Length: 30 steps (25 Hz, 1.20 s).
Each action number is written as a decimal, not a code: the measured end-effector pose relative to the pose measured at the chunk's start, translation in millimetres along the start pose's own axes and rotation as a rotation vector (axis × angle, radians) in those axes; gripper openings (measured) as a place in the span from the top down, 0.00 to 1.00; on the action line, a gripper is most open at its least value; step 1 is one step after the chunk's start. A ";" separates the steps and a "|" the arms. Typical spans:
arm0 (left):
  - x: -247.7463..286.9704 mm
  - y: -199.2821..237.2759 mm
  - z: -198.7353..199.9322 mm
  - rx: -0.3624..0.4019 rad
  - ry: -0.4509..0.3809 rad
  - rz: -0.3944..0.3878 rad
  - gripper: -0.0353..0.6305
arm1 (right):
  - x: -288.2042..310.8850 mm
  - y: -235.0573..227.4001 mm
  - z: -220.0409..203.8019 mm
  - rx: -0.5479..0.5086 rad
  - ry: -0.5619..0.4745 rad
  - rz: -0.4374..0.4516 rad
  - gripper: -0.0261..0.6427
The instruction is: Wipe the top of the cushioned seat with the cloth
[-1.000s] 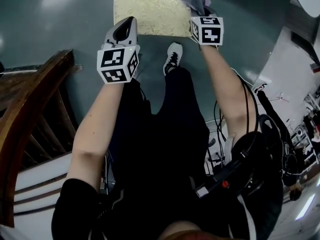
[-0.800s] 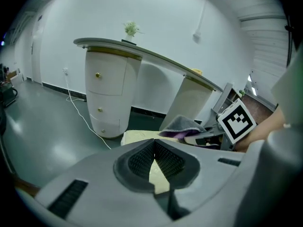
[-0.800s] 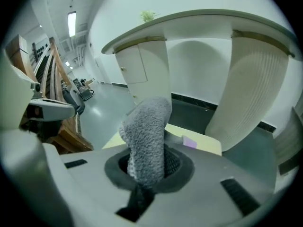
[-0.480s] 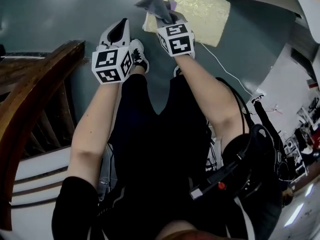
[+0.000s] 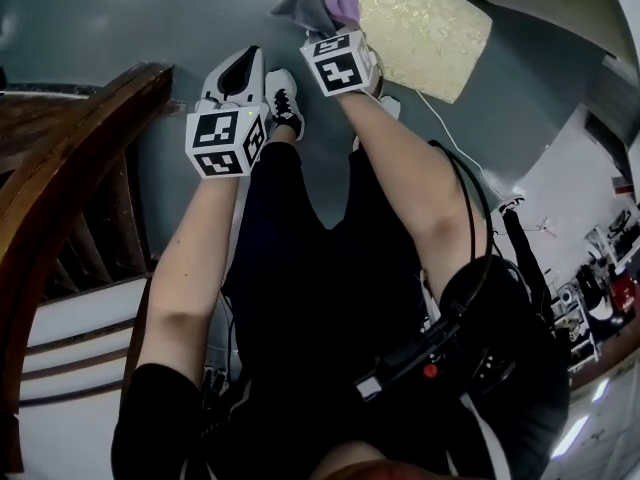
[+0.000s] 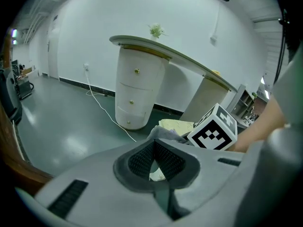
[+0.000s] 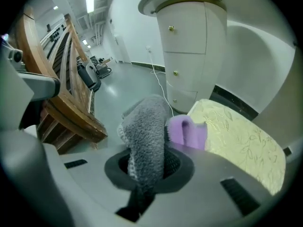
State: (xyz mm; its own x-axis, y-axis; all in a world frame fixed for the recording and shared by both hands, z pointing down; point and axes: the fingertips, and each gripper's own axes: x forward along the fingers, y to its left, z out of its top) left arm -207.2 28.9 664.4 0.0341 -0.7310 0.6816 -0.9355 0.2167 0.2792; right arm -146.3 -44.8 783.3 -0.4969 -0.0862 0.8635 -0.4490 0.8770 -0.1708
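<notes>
The cushioned seat (image 5: 420, 28), a pale gold pad with a leaf pattern, lies on the grey floor at the top right of the head view. My right gripper (image 5: 328, 30) is shut on a grey cloth (image 5: 305, 8) with a purple fold (image 5: 344, 8), held just left of the seat's near corner, over the floor. In the right gripper view the cloth (image 7: 144, 131) stands up out of the right gripper (image 7: 149, 167), with the seat (image 7: 241, 141) to its right. My left gripper (image 5: 243, 63) hangs beside it, shut and empty (image 6: 152, 144).
A dark wooden chair frame (image 5: 70, 168) stands close on the left. A white pedestal with drawers (image 6: 137, 91) holds up a curved desk beyond the seat. A white cable (image 6: 102, 105) runs across the floor. The person's shoe (image 5: 283, 98) is below the grippers.
My right gripper has carried the cloth left, from the seat's top to beyond its edge. The head view has swung, so the seat now sits upper right. The left gripper has hardly moved.
</notes>
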 end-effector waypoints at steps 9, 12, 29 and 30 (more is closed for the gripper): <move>19.7 -45.2 6.8 0.043 0.007 -0.018 0.94 | -22.7 -36.3 -18.1 0.090 -0.092 0.059 0.92; 27.0 -69.2 7.7 0.078 0.010 -0.039 0.94 | -34.8 -52.8 -30.4 0.145 -0.100 0.055 0.92; 59.0 -189.3 9.2 0.192 0.052 -0.131 0.94 | -104.1 -165.0 -119.9 0.309 -0.125 -0.005 0.92; 60.3 -195.2 8.5 0.194 0.054 -0.133 0.94 | -108.3 -171.2 -125.5 0.316 -0.128 -0.008 0.92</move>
State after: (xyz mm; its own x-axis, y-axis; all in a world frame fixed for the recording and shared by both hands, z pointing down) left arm -25.5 -62.9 645.3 0.1752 -0.7078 0.6843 -0.9714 -0.0114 0.2370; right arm 77.6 -126.3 778.6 -0.5723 -0.1687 0.8025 -0.6513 0.6881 -0.3198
